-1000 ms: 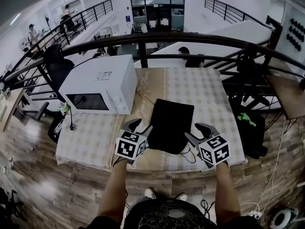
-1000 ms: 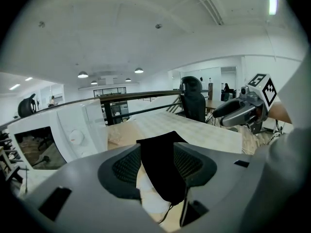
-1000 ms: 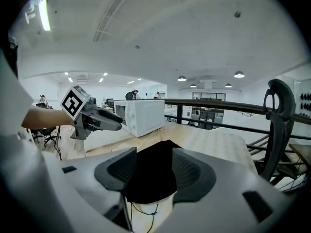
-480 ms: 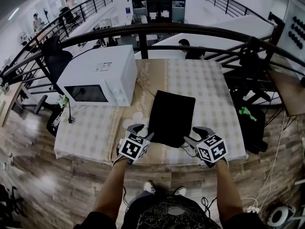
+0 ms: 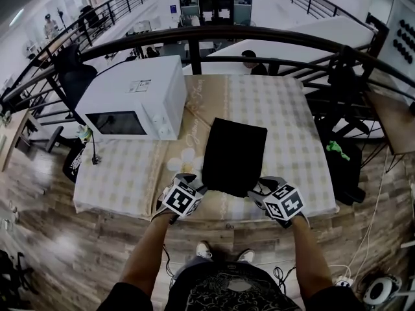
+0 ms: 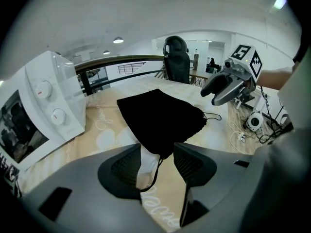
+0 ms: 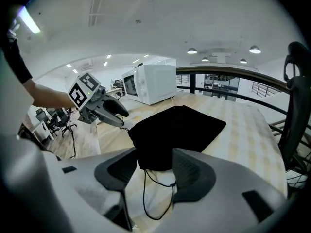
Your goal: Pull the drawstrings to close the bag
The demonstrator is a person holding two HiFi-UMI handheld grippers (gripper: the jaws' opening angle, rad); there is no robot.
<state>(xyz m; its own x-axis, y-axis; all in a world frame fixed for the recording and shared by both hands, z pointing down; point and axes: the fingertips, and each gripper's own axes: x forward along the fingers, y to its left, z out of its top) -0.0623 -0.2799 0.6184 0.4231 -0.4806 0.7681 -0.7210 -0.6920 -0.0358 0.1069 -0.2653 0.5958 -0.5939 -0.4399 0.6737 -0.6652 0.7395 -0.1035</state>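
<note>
A flat black drawstring bag (image 5: 234,155) lies on the checked tablecloth (image 5: 285,122), its mouth toward me. My left gripper (image 5: 192,183) sits at the bag's near left corner and my right gripper (image 5: 262,188) at its near right corner. In the left gripper view the jaws of the left gripper (image 6: 158,159) stand open, with the bag (image 6: 160,118) ahead and a thin black drawstring (image 6: 155,171) lying in the gap. In the right gripper view the right gripper (image 7: 154,166) is open too, and a loop of drawstring (image 7: 163,191) hangs between its jaws below the bag (image 7: 180,127).
A white microwave (image 5: 133,99) stands on the table's left half, close beside the bag. A dark railing (image 5: 214,34) runs behind the table. The table's front edge (image 5: 214,222) is just under both grippers. Cables lie on the wooden floor (image 5: 350,280) to the right.
Both grippers have drawn back toward me, from beside the bag's near end to its near corners at the table's front edge. The bag stays flat.
</note>
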